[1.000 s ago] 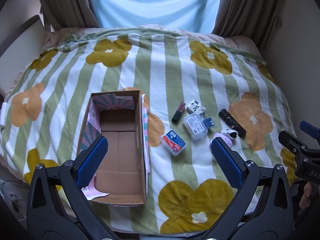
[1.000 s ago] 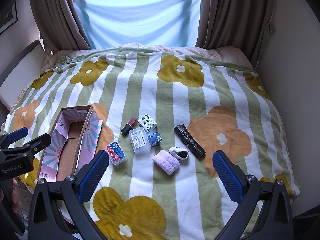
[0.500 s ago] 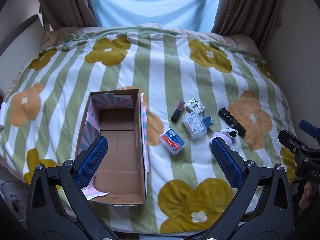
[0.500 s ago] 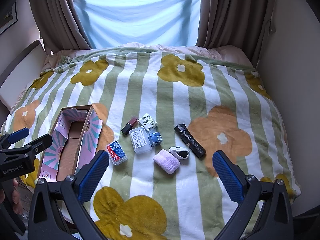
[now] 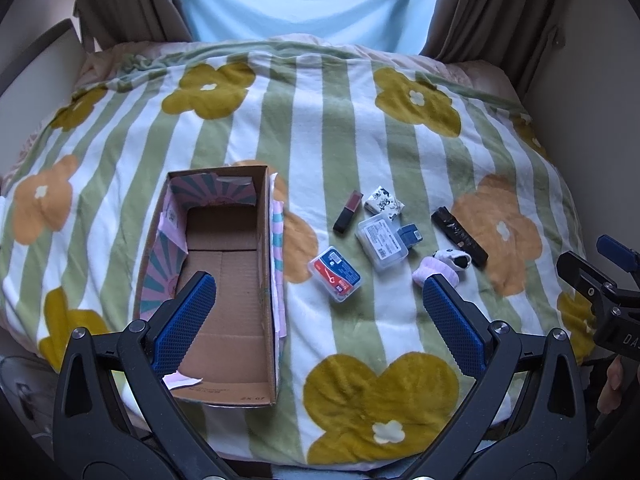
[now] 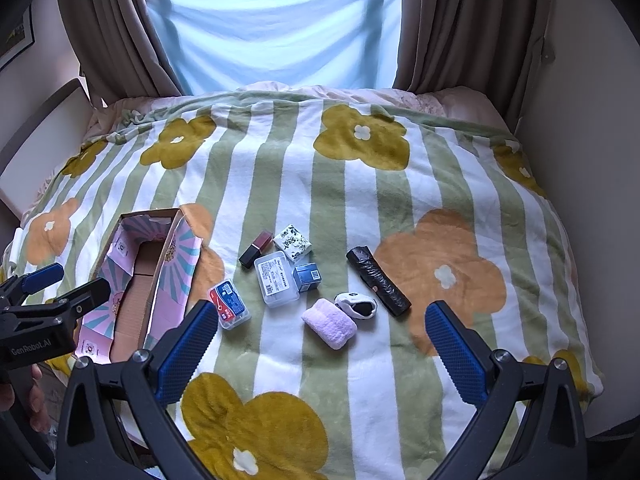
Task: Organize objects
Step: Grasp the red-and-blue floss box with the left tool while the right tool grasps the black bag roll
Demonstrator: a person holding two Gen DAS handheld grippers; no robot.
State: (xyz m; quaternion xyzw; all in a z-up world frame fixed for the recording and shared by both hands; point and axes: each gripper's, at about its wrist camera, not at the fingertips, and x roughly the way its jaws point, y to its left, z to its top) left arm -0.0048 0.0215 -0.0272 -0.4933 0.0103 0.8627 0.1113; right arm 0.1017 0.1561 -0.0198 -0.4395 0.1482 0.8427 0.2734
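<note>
An open cardboard box (image 5: 224, 240) (image 6: 136, 280) lies empty on the left of the flowered bedspread. Beside it lie several small items: a red-blue clear case (image 5: 335, 273) (image 6: 229, 304), a larger clear case (image 5: 382, 243) (image 6: 277, 277), a small blue box (image 5: 409, 235) (image 6: 306, 277), a lipstick (image 5: 348, 211) (image 6: 256, 253), a patterned packet (image 5: 383, 201) (image 6: 293, 242), a black roll (image 5: 459, 233) (image 6: 378, 275), a panda toy (image 5: 454, 258) (image 6: 357, 305) and a pink cloth roll (image 5: 430, 272) (image 6: 329, 323). My left gripper (image 5: 316, 312) is open above the box's right wall. My right gripper (image 6: 320, 340) is open near the pink roll.
The bedspread (image 6: 360, 200) covers a bed with a wall on the right and a headboard panel (image 6: 40, 140) on the left. Curtains and a blue-covered window (image 6: 280, 28) stand behind. Each gripper shows at the other view's edge.
Both views have shifted very slightly. No object has moved and both grippers stay open.
</note>
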